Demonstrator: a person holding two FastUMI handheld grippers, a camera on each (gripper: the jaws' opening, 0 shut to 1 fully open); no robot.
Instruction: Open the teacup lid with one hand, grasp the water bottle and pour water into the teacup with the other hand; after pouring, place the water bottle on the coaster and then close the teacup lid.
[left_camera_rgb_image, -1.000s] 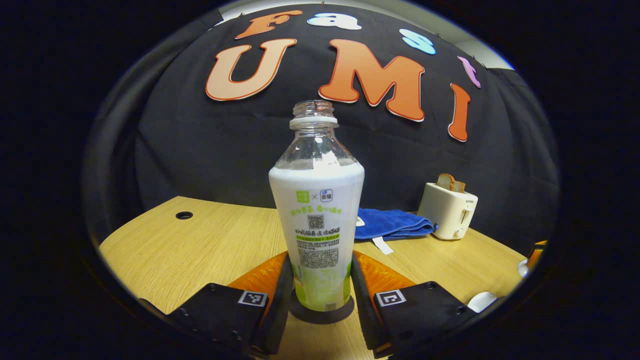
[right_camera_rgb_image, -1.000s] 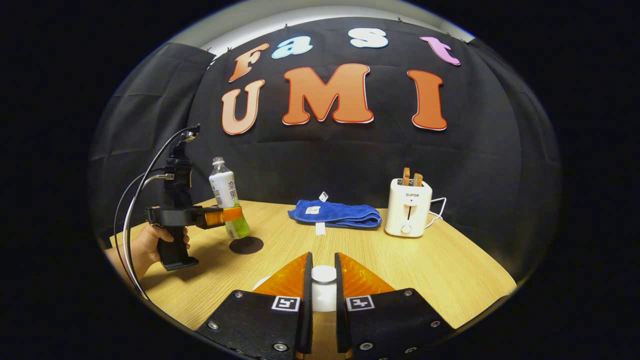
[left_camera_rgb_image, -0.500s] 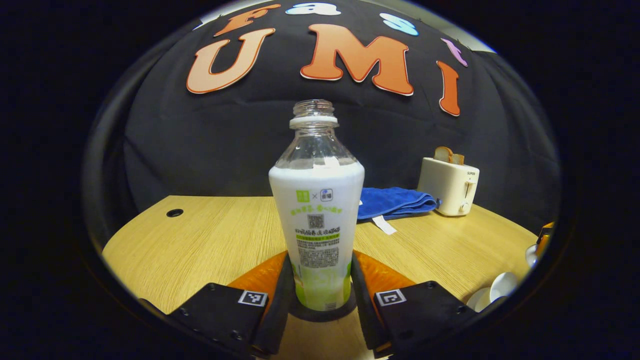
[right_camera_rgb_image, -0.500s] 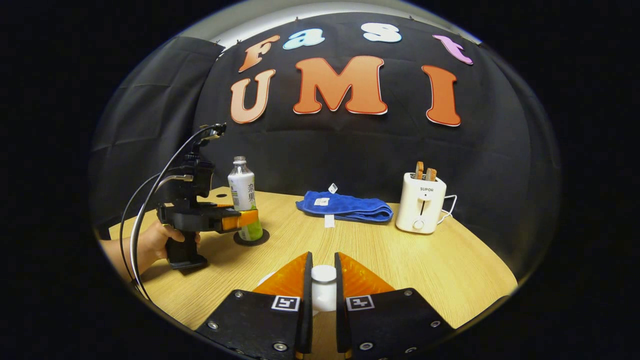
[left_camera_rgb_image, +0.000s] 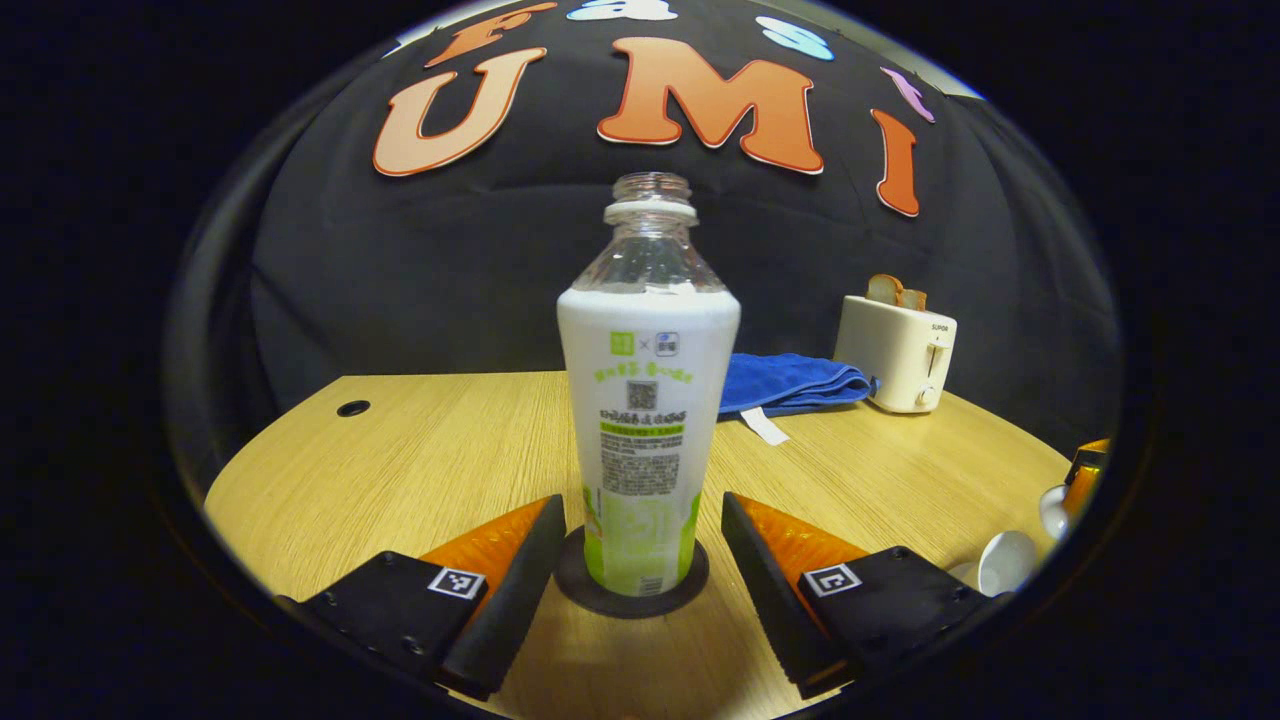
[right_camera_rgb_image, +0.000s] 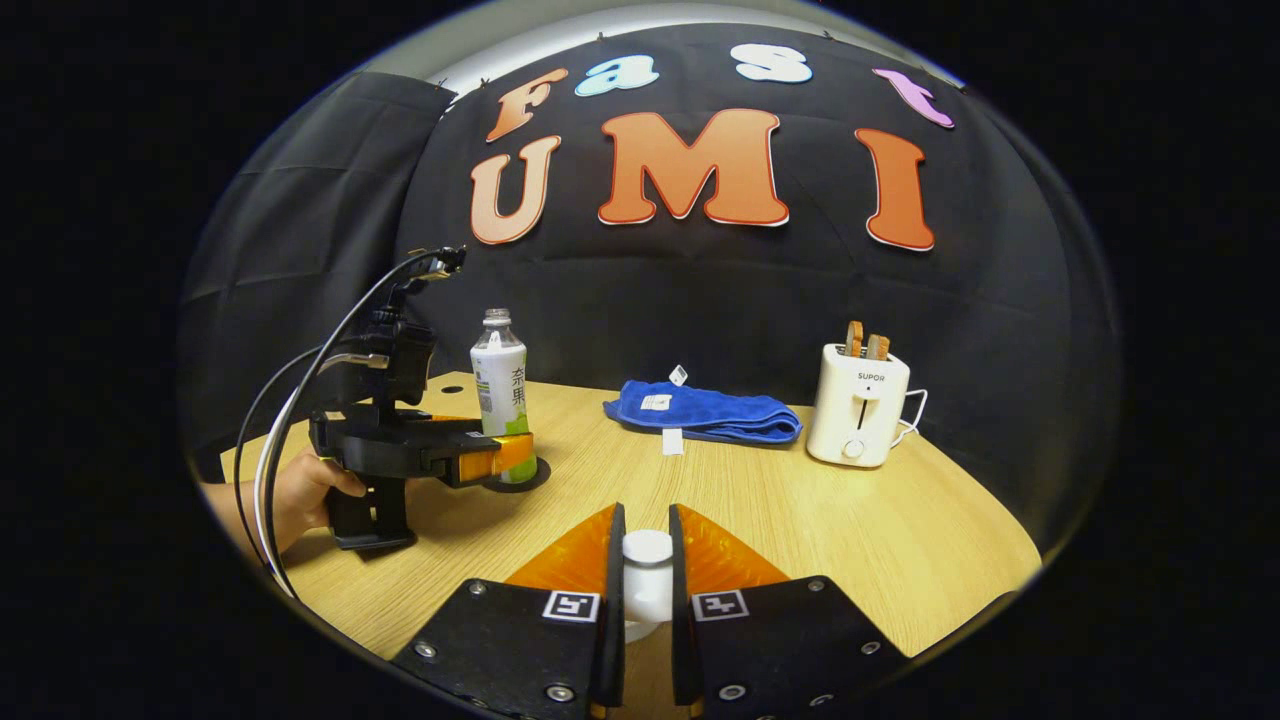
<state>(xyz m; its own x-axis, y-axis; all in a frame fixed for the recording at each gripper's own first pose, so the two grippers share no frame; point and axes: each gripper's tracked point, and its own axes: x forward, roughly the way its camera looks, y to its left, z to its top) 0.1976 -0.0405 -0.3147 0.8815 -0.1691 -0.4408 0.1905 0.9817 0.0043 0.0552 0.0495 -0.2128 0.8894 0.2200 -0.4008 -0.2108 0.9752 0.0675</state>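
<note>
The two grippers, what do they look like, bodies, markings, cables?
Each gripper, the left gripper and the right gripper, has a black body with small screws and a square black-and-white tag at the base of each finger. In the right gripper view, the left one has a black pistol-style handle, a mast on top, and black and white cables looping behind.

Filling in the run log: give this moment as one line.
stage: bottle placed | water bottle: upright on coaster | left hand-held gripper: open | right hand-held gripper: shut on teacup lid
</note>
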